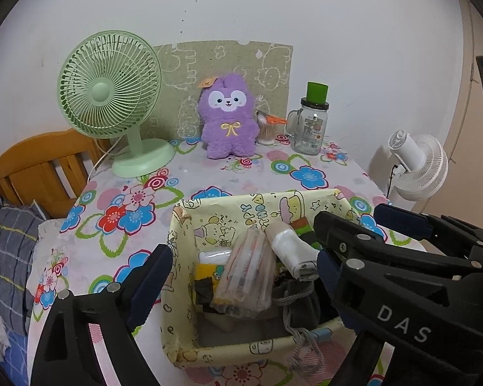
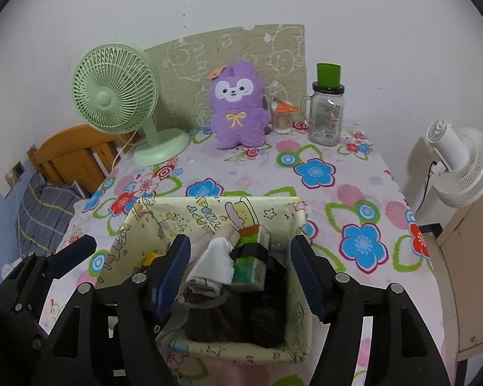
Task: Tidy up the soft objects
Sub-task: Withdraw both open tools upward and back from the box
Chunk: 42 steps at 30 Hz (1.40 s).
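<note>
A purple plush rabbit stands upright at the back of the table, against a green board; it also shows in the right wrist view. A yellow cartoon-print fabric basket sits at the near edge, also seen from the right wrist. It holds a plastic-wrapped bundle, a white roll, a grey drawstring pouch and a green packet. My left gripper is open over the basket. My right gripper is open over the basket too. Both are empty.
A green desk fan stands back left. A glass mug jar with a green cap and a cup of cotton swabs stand back right. A white fan is off the table's right edge. A wooden bed frame lies left.
</note>
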Available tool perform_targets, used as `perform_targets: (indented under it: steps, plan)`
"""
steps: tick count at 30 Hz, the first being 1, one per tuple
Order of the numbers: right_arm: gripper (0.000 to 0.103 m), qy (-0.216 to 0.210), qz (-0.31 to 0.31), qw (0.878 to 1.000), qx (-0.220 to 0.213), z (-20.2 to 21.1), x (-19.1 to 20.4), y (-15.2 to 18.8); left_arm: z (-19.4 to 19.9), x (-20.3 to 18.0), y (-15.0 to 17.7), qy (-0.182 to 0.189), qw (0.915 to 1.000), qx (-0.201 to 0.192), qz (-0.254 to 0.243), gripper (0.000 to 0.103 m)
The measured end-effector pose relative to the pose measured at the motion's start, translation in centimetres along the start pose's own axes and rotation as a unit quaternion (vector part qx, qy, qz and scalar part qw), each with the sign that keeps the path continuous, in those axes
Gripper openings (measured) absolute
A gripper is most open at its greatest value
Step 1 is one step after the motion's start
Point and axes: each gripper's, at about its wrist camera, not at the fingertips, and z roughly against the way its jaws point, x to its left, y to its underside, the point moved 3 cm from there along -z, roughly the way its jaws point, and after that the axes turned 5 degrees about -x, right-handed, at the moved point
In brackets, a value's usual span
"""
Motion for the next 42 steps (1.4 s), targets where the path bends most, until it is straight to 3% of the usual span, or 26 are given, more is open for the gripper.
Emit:
perform_targets:
  steps: [12,28,35,42]
  plan:
    - [0.078,0.001,-0.005,1.000,-0.013,2.5,-0.3,1.9,2.4,-0.1,1.7,-0.005,0.9999,-0.013,0.003,0.103]
    - [0.083,0.012,-0.008,0.999,-0.041,6.9,-0.3,4.9,6.7,0.1,4.1,-0.014,0.9991,-0.040,0.004,0.103]
    - [0.094,0.030,-0.011,0.996,-0.078,9.7,-0.9,5.9,7.9,-0.7,5.3,-0.024,0.9990,-0.031,-0.020,0.103]
    - [0.094,0.046,-0.008,0.993,-0.106,12.7,-1.4,6.7,9.9,-1.7,5.9,-0.013,0.9984,-0.047,-0.029,0.103]
